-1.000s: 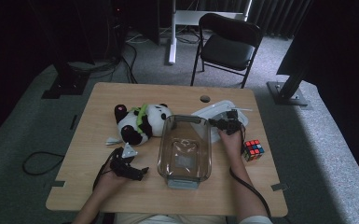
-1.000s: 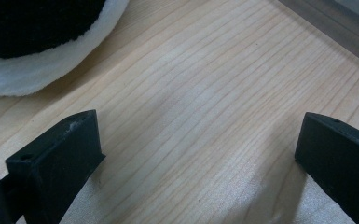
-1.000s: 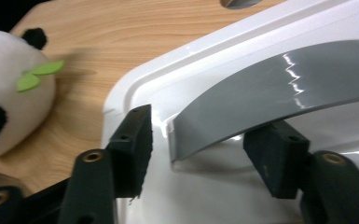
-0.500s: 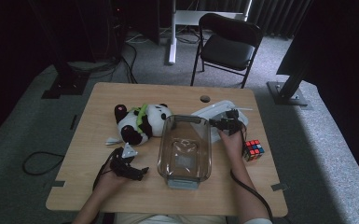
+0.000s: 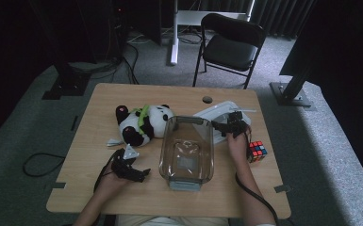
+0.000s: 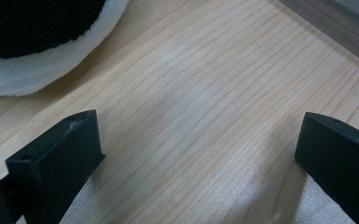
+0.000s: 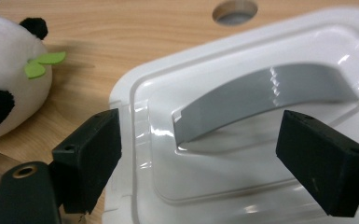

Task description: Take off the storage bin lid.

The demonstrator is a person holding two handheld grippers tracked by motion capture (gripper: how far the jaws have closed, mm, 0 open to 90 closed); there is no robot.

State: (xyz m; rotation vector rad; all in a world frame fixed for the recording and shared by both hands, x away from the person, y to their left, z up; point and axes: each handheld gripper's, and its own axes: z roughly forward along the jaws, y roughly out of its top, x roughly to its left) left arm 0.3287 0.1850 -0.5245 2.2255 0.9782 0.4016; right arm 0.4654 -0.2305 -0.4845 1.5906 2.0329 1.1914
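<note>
Tongs (image 7: pixel 200 158) wide over lid (image 7: pixel 270 154), panda (image 7: pixel 9 79) beside

Nothing readable anywhere here, no labels, brand names or numbers on the things on the tabletop (image 5: pixel 122 96).

The high view looks forward and down from above the near edge of the tabletop (image 5: pixel 122 94), far enough off to take in all of it, the floor and a chair (image 5: pixel 228 44) beyond. The left gripper view sits very close over the wood, facing along its tongs (image 6: pixel 196 154) toward the panda (image 6: pixel 37 51). The right gripper view looks from close range along its tongs (image 7: pixel 205 163) at the white lid (image 7: pixel 242 140). Both gripper views share the panda with the high view.
</note>
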